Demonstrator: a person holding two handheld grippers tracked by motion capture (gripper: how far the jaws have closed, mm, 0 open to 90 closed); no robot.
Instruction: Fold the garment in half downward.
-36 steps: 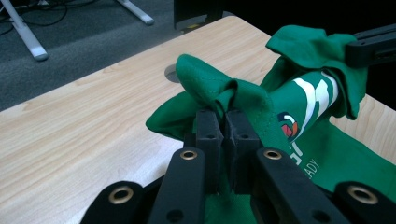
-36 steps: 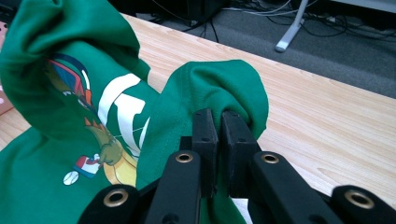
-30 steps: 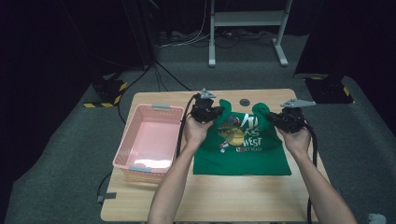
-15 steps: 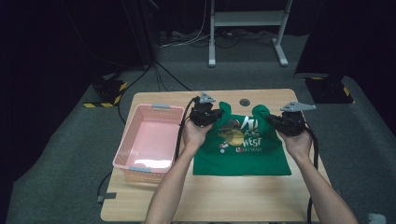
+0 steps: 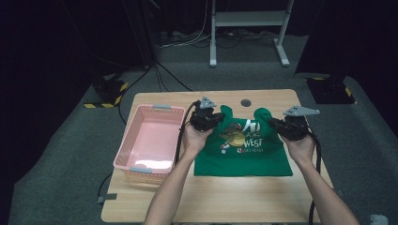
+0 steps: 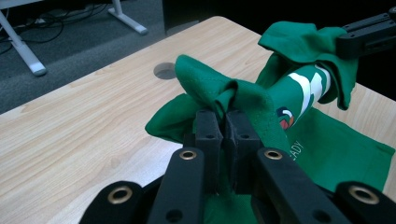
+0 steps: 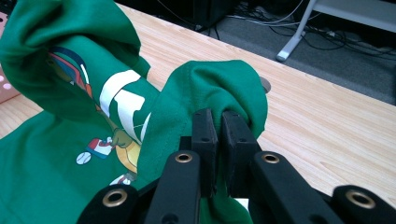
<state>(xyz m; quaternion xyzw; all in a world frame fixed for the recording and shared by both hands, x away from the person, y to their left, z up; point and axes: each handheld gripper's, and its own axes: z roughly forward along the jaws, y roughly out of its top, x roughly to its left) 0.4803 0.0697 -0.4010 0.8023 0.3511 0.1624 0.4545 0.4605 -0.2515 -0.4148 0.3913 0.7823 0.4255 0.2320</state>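
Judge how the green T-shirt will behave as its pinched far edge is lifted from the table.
The green T-shirt is probably floppy: it bunches around the left gripper and right gripper. It seems light, so its near half, flat on the table, would likely trail.

Shirt (image 5: 244,152) print partly fold-hidden
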